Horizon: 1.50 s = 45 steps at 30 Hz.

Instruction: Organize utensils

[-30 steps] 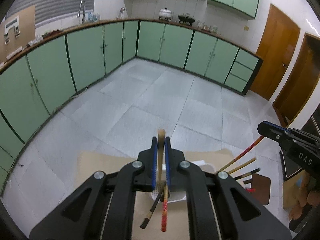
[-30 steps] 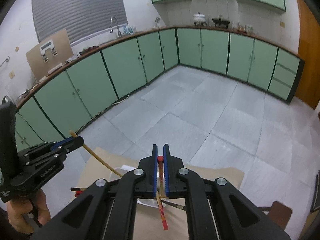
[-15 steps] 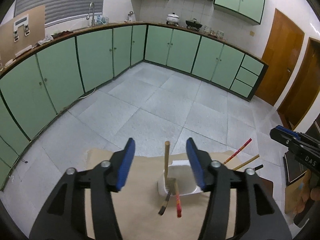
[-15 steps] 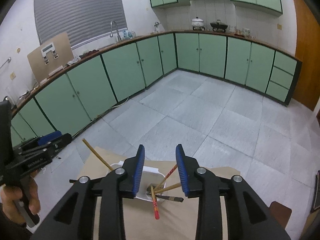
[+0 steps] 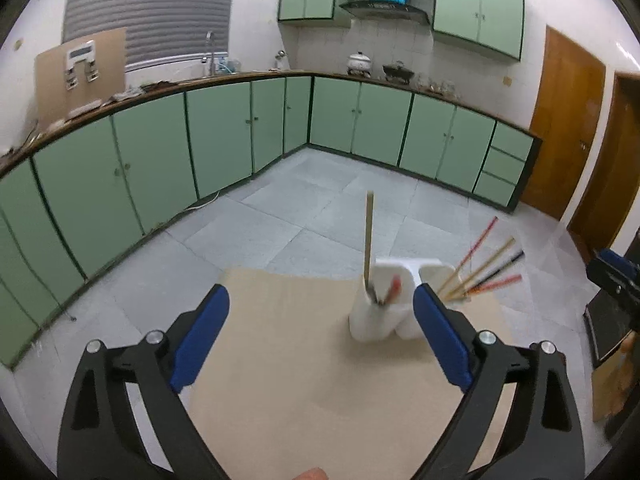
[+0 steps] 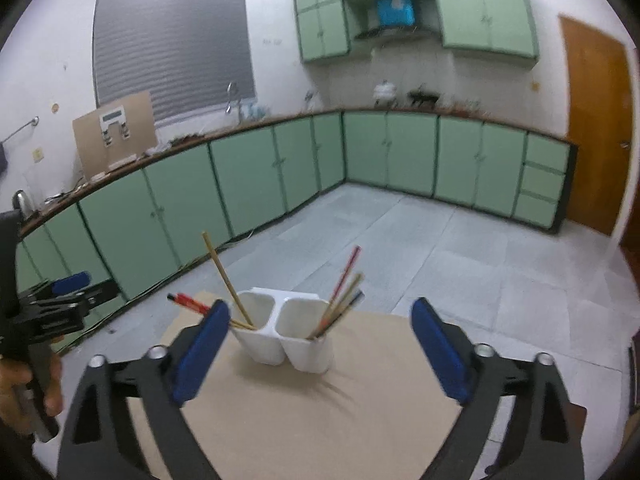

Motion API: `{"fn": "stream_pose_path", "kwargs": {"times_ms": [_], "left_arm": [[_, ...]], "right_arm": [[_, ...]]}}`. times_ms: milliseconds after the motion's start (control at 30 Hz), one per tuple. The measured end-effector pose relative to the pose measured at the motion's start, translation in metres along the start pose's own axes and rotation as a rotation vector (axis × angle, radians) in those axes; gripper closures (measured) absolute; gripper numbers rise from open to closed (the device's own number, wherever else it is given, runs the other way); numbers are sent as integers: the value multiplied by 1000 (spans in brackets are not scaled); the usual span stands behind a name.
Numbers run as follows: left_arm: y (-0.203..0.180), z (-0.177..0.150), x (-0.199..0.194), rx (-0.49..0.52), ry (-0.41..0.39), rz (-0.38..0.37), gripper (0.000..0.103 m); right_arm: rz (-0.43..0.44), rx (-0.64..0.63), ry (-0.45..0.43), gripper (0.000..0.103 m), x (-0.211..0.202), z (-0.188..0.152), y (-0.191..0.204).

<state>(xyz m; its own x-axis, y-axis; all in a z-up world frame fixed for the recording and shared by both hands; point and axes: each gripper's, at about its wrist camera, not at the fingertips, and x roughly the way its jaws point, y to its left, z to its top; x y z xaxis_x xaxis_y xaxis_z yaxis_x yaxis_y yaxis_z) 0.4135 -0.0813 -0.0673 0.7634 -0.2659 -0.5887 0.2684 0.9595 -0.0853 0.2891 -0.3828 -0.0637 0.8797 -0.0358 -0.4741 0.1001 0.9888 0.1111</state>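
Note:
A white two-cup holder (image 5: 372, 324) (image 6: 308, 352) stands on the tan tabletop (image 5: 320, 392). Its left cup holds a tall wooden chopstick (image 5: 369, 236) (image 6: 224, 276) and a red one (image 6: 188, 302). In the right cup several chopsticks (image 5: 484, 268) (image 6: 342, 296) fan out to the right. My left gripper (image 5: 320, 300) hangs short of the holder, its jaws opening with nothing gripped. My right gripper (image 6: 320, 312) is likewise back from the holder, jaws opening, pads touching nothing. Each gripper shows at the edge of the other's view: the left gripper (image 6: 86, 286) and the right gripper (image 5: 608, 266).
The tabletop's far edge (image 6: 380, 314) lies just behind the holder, with grey tiled floor (image 5: 320, 208) beyond. Green cabinets (image 5: 240, 132) line the walls and a wooden door (image 5: 568, 120) is at the right. A hand (image 6: 16, 392) holds the left gripper's handle.
Both grippers were shut on chopsticks over the holder. Both have let go, spread wide and drawn back, and the chopsticks now stand in the cups.

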Motion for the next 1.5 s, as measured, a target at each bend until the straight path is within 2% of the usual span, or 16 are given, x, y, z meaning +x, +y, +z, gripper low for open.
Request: {"fn": "stream_pose_path", "kwargs": {"times_ms": [100,200,300,433,633,767,800,900,1033,1233,1333,1500], "left_arm": [[4,-36,-29,-21,-27,10,10],[2,-76,-60,-5,-43,29,9],[-7,-107,-92,19,-53,58,9],[-15,-138,-147,19,-90,102,6],[-20,-163,-229,4,-123,138,5],[-15,-176,-273,-21,-140,160,5],[-14,-178,-282,-19,-139,172,5],[-15,-189,-313,-7,-163,226,5],[-15,-203,-354,-19,-197,272,5],[-18,-219,-396,-19,-229,345,5],[-14,-221,-407,-31,-230,376,5],[-7,-219,-417,-65,-246,394,5]], "right_arm": [[-62,25,-24,5,-28,-38,5],[-136,25,-5,6,-52,-71,13],[-247,19,6,6,-82,-101,27],[-252,22,-22,6,-134,-122,49],[-229,35,-53,6,-218,-135,70],[-265,28,-112,6,-264,-143,80],[-288,26,-123,6,-274,-146,82],[-275,46,-135,6,-299,-152,83],[-295,30,-132,6,-320,-160,89],[-292,52,-161,6,-351,-170,88],[-304,50,-193,6,-361,-171,89],[-292,43,-191,6,-363,-173,90]]}}
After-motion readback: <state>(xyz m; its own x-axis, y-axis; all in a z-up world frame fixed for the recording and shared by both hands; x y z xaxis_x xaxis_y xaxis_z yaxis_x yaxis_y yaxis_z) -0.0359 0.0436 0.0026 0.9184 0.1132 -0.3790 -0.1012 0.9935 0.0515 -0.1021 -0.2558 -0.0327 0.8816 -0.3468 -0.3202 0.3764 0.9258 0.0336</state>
